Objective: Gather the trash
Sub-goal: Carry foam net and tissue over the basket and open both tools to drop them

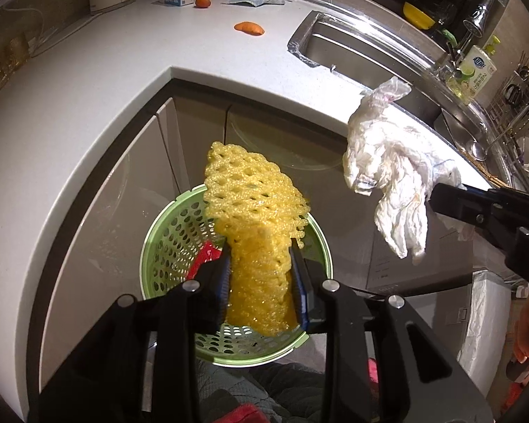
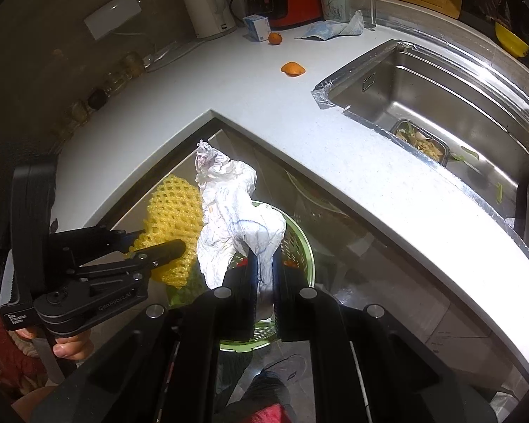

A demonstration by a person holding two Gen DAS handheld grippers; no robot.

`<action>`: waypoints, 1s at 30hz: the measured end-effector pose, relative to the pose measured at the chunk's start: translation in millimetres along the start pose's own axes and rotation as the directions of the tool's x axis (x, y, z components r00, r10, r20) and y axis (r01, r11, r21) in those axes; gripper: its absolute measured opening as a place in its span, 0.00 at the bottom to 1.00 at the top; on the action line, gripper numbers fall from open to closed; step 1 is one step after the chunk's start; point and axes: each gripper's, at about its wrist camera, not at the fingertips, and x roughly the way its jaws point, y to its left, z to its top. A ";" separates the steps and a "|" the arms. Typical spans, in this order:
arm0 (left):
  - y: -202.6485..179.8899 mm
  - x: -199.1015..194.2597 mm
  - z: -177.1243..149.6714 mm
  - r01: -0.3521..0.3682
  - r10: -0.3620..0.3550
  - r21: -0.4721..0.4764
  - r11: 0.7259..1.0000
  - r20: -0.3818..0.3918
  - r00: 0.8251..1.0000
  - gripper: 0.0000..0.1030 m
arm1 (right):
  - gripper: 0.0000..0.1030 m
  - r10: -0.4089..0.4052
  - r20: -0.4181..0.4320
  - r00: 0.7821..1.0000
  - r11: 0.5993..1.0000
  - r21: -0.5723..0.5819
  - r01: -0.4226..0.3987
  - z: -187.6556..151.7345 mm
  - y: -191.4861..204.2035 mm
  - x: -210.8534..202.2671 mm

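Observation:
My left gripper (image 1: 261,246) is shut on a yellow foam fruit net (image 1: 250,194), which hangs right over a green perforated basket (image 1: 148,246) on the floor below the counter corner. Something red lies inside the basket. My right gripper (image 2: 264,257) is shut on a crumpled white paper towel (image 2: 229,204), held over the same basket (image 2: 306,246). In the right wrist view the left gripper (image 2: 162,241) and the net (image 2: 172,204) are just to the left of the towel. In the left wrist view the towel (image 1: 388,162) hangs off the right gripper (image 1: 437,194), to the right of the basket.
On the white counter (image 2: 229,81) lie an orange peel (image 2: 292,69), a mandarin (image 2: 275,38), a crumpled blue-white tissue (image 2: 331,28) and a small carton (image 2: 256,26). A steel sink (image 2: 441,98) holds a food tray. A white bag-lined bin (image 1: 486,310) stands at the right.

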 end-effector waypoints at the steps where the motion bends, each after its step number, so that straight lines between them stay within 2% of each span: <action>1: -0.3 2.9 -1.8 -0.005 0.005 -0.002 1.000 -0.007 1.000 0.38 | 0.09 0.000 0.000 1.000 1.000 0.001 0.000 -0.3 -0.3 0.0; 3: 0.1 7.3 -4.3 -0.003 0.003 -0.002 1.000 -0.019 1.000 0.48 | 0.09 0.002 -0.002 1.000 1.000 0.002 -0.002 -1.5 -0.3 0.0; 5: -1.2 10.6 -6.9 -0.015 0.015 0.003 1.000 -0.027 1.000 0.62 | 0.09 0.005 -0.004 1.000 1.000 0.004 -0.005 -2.4 -0.3 0.0; 11: -0.4 9.9 -8.6 -0.011 0.011 -0.004 1.000 -0.029 1.000 0.75 | 0.09 0.004 -0.006 1.000 1.000 -0.003 -0.004 -3.5 1.6 -0.4; 14: 3.9 4.2 -6.4 -0.013 0.012 -0.016 1.000 -0.021 1.000 0.79 | 0.09 0.004 -0.005 1.000 1.000 -0.004 -0.004 -3.1 2.0 -0.4; 20: 20.6 -17.8 0.4 -0.060 0.061 -0.040 0.997 0.013 0.998 0.88 | 0.10 0.010 -0.028 1.000 1.000 -0.025 -0.011 -2.5 7.5 9.6; 28: 44.8 -44.5 5.1 -0.105 0.110 -0.083 0.991 0.062 0.992 0.89 | 0.11 0.027 -0.118 0.993 0.996 -0.077 -0.036 -13.9 30.7 52.4; 30: 48.9 -46.4 5.4 -0.123 0.129 -0.090 0.988 0.068 0.989 0.89 | 0.19 0.031 -0.137 0.990 0.995 -0.085 -0.043 -16.6 35.2 62.7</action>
